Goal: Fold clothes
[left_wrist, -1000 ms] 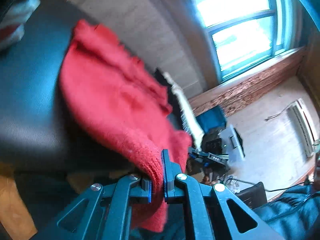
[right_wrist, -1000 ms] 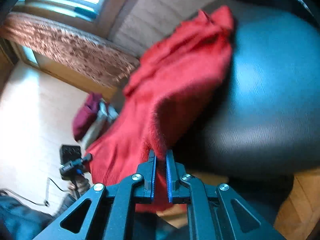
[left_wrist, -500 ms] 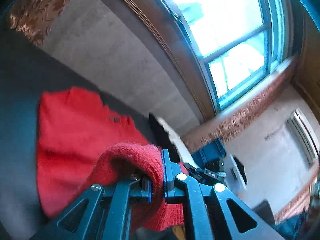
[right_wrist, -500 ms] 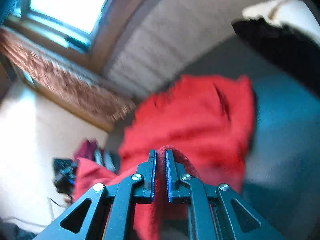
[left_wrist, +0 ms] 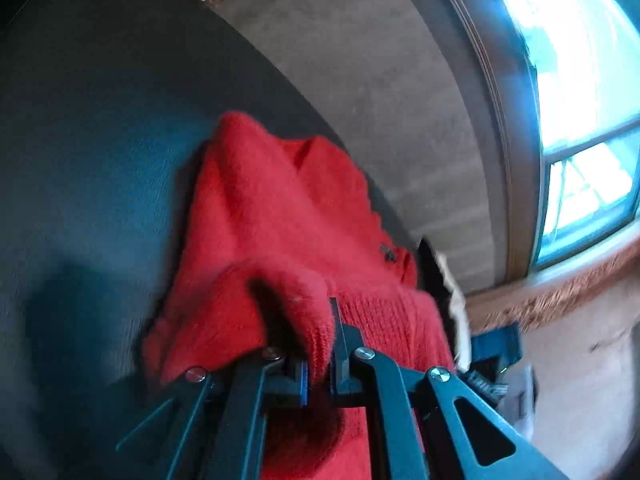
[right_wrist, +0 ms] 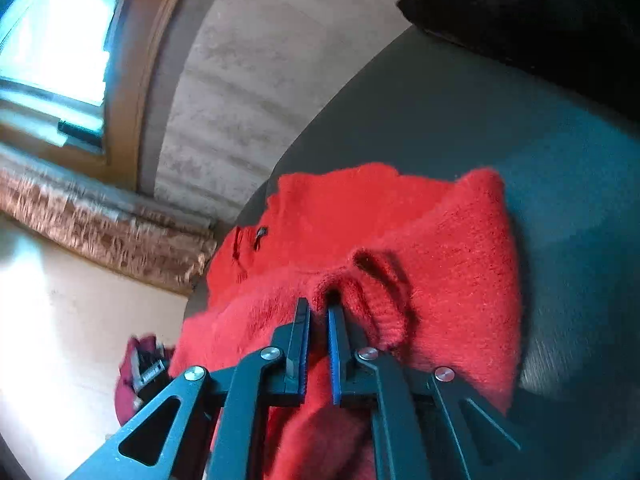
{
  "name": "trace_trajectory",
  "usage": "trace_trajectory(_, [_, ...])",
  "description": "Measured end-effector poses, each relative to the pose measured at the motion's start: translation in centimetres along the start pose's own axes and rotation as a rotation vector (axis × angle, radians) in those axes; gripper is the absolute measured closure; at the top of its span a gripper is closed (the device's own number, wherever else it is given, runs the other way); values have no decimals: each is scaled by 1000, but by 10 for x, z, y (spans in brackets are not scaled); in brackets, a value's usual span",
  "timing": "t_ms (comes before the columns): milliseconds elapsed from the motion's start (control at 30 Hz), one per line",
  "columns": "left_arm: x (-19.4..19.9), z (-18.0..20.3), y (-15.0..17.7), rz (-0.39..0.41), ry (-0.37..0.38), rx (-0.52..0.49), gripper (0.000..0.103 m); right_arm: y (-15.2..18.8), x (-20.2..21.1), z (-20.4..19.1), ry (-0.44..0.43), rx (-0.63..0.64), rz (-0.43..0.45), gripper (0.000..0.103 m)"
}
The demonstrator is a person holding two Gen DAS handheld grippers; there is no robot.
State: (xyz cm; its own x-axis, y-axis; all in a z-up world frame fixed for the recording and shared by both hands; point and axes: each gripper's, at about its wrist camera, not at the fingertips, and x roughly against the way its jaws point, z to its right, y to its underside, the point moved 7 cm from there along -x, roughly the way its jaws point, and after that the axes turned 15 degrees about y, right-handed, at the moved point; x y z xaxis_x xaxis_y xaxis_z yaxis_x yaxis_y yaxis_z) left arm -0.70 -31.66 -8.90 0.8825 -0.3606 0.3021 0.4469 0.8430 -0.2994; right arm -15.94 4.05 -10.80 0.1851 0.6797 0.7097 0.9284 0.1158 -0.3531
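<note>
Nearest in the left wrist view, the left tool [left_wrist: 318,364] has its black fingers pinched nearly together on a fuzzy fold of the red knitted sweater [left_wrist: 280,216]; the fabric humps over the left finger and hides most of it. In the right wrist view the right tool [right_wrist: 318,344] stands with a narrow gap between its blue-edged pads, and a bunched ridge of the same red sweater [right_wrist: 420,248] is nipped at the tips, with red knit showing through the gap. The garment lies partly doubled over on the dark round worktop [left_wrist: 92,160], reaching toward its far rim, while its near part drops below the tools and out of frame in both views. Only the right view shows the small dark tag [right_wrist: 260,233] clearly near the sweater's far left corner; in the left view it is a blurred speck. Past the sweater, a black garment with a pale trim [right_wrist: 520,12] lies at the worktop's far right edge in the right view; the left view catches only a sliver of it [left_wrist: 436,276] beside the red knit. Off the left rim, low in the right view, a dark red bundle [right_wrist: 128,372] lies on the pale floor, too blurred to identify. Farthest off, a grey wall [left_wrist: 380,92] and a bright window [left_wrist: 580,80] close both views.
</note>
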Motion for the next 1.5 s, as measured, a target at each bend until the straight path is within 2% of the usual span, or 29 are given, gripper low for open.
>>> trace_trajectory(133, [28, 4, 42, -4, 31, 55, 97, 32, 24, 3, 11, 59, -10, 97])
trace_trajectory(233, [46, 17, 73, -24, -2, 40, 97, 49, 40, -1, 51, 99, -31, 96])
trace_trajectory(333, [60, 26, 84, -13, 33, 51, 97, 60, 57, -7, 63, 127, -54, 86])
trace_trajectory(367, [65, 29, 86, -3, 60, 60, 92, 63, 63, -13, 46, 134, -61, 74])
trace_trajectory(400, [73, 33, 87, 6, 77, 58, 86, 68, 69, -20, 27, 144, -68, 57])
trace_trajectory(467, [79, 43, 92, 13, 88, 35, 80, 78, 79, -32, -6, 173, -84, 43])
trace_trajectory(533, [83, 52, 97, 5, 94, 7, 76, 92, 82, -42, -16, 207, -114, 43])
trace_trajectory(633, [79, 55, 101, -22, 50, -20, 76, 107, 77, -52, -12, 244, -139, 42])
trace_trajectory(833, [88, 39, 99, -15, 39, 29, 75, 117, 51, -47, 54, 276, -165, 43])
trace_trajectory(933, [82, 39, 99, -47, 21, 12, 75, 117, 52, -47, 97, 318, -131, 57])
trace_trajectory(967, [78, 40, 100, -64, 15, 1, 75, 117, 53, -47, 102, 325, -127, 65])
trace_trajectory(1033, [71, 46, 102, -98, 28, -24, 85, 117, 55, -45, 105, 332, -120, 71])
trace_trajectory(1067, [68, 50, 103, -115, 49, -37, 89, 115, 58, -45, 91, 322, -117, 74])
trace_trajectory(1133, [66, 65, 97, -106, 153, -31, 91, 106, 68, -49, -5, 263, -94, 75])
trace_trajectory(1267, [70, 84, 64, -28, 274, -16, 92, 76, 82, -55, -171, 134, -25, 75])
trace_trajectory(1367, [65, 76, 34, 40, 288, 54, 92, 43, 77, -52, -231, 27, 28, 75])
trace_trajectory(1433, [57, 62, 19, 82, 282, 122, 87, 23, 67, -44, -236, -40, 53, 75])
trace_trajectory(1467, [53, 56, 12, 102, 279, 156, 81, 15, 60, -39, -225, -67, 57, 75])
trace_trajectory(1500, [48, 43, 8, 109, 251, 195, 79, 8, 50, -33, -208, -97, 53, 75])
